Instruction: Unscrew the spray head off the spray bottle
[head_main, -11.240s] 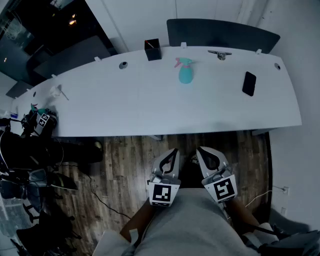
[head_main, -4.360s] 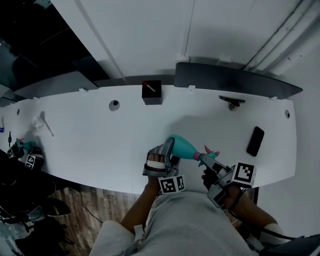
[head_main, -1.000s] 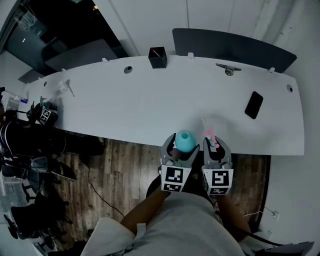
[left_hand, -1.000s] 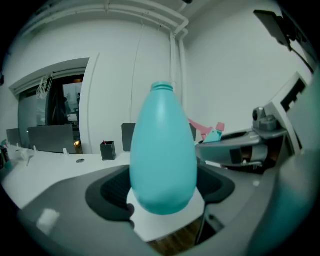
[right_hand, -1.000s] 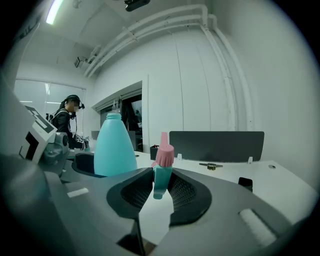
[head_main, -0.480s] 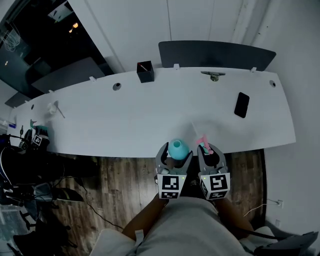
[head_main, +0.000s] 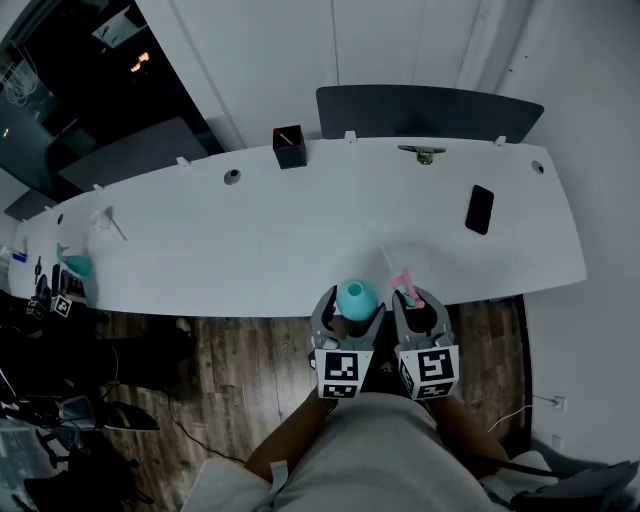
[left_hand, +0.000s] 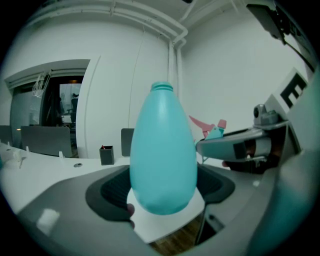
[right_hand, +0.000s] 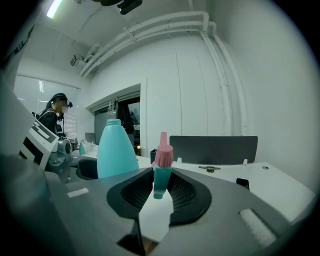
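The left tongs (left_hand: 162, 189) are clamped wide around the fat belly of the teal bottle (left_hand: 162, 145), which stands upright in them with its bare, open neck at the top. Just to their right, the right tongs (right_hand: 159, 194) are pinched nearly together on the spray head (right_hand: 161, 167), gripping its teal stem so that the pink collar and nozzle stick up above the pads. The spray head is off the bottle; the two pieces are held side by side, close but not touching, each in its own tongs. From above, both tongs sit close in front of the person's body, right at the near edge of the long white bench (head_main: 250, 240), with dark wooden floor (head_main: 240, 360) below them. Further out on the bench there is a black phone (head_main: 479, 209) lying towards the right, a small black pen pot (head_main: 289, 147) near the back edge, and a dark panel (head_main: 430, 112) standing up behind it. Off to the left, another person (right_hand: 52, 117) is standing in the room
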